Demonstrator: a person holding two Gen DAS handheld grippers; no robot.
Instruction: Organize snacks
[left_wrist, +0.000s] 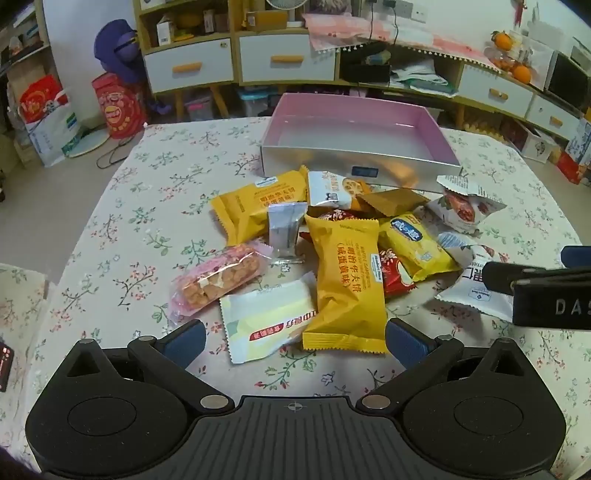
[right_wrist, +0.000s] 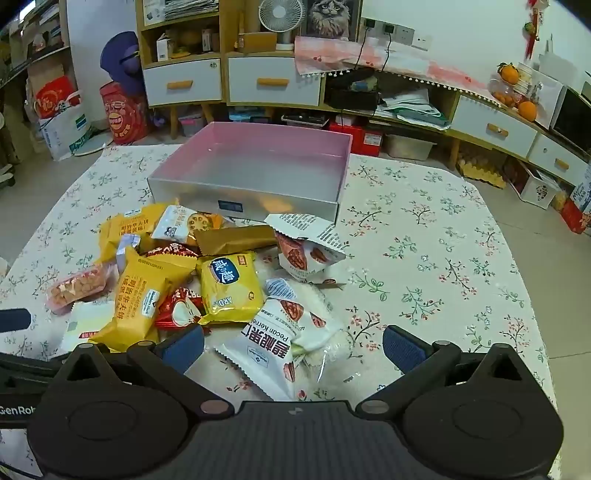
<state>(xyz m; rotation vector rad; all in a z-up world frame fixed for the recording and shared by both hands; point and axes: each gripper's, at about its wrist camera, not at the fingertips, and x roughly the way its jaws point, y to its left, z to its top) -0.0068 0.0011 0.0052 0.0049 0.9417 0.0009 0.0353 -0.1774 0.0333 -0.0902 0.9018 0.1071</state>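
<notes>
The left gripper (left_wrist: 295, 341) hangs with jaws spread wide, holding nothing, over a yellow packet (left_wrist: 345, 280) and a pale wrapper (left_wrist: 266, 325). The right gripper (right_wrist: 293, 349), likewise spread and empty, hovers above a white pecan packet (right_wrist: 275, 345). The snack pile (right_wrist: 207, 273) lies jumbled just before a pink-lined box (right_wrist: 255, 173) on a floral tablecloth (right_wrist: 424, 266). Behind stand cabinets with white drawers (right_wrist: 183, 83).
</notes>
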